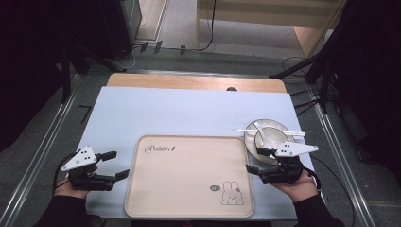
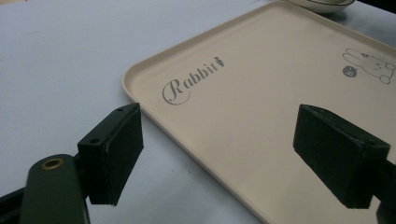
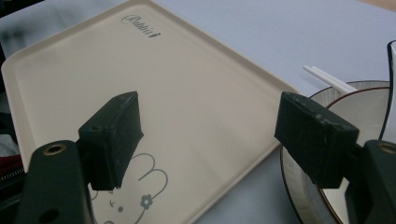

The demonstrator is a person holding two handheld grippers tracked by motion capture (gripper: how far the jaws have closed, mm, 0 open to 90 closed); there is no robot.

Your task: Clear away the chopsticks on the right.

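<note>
A cream tray (image 1: 189, 175) with "Rabbit" lettering and a rabbit drawing lies at the table's near middle. My left gripper (image 1: 118, 164) is open at the tray's left edge, its jaws straddling the tray rim (image 2: 140, 105) with nothing held. My right gripper (image 1: 257, 161) is open at the tray's right edge, between the tray (image 3: 187, 93) and a dark-rimmed plate (image 1: 250, 139). The plate carries a small white bowl (image 1: 268, 137), a spoon and white chopsticks (image 1: 272, 132). One right jaw hangs over the plate's rim (image 3: 299, 186).
A pale blue mat (image 1: 189, 113) covers the table, with the wooden tabletop (image 1: 196, 82) showing at the far edge. Metal rails run along both sides. Cables and dark stands lie on the floor beyond the table.
</note>
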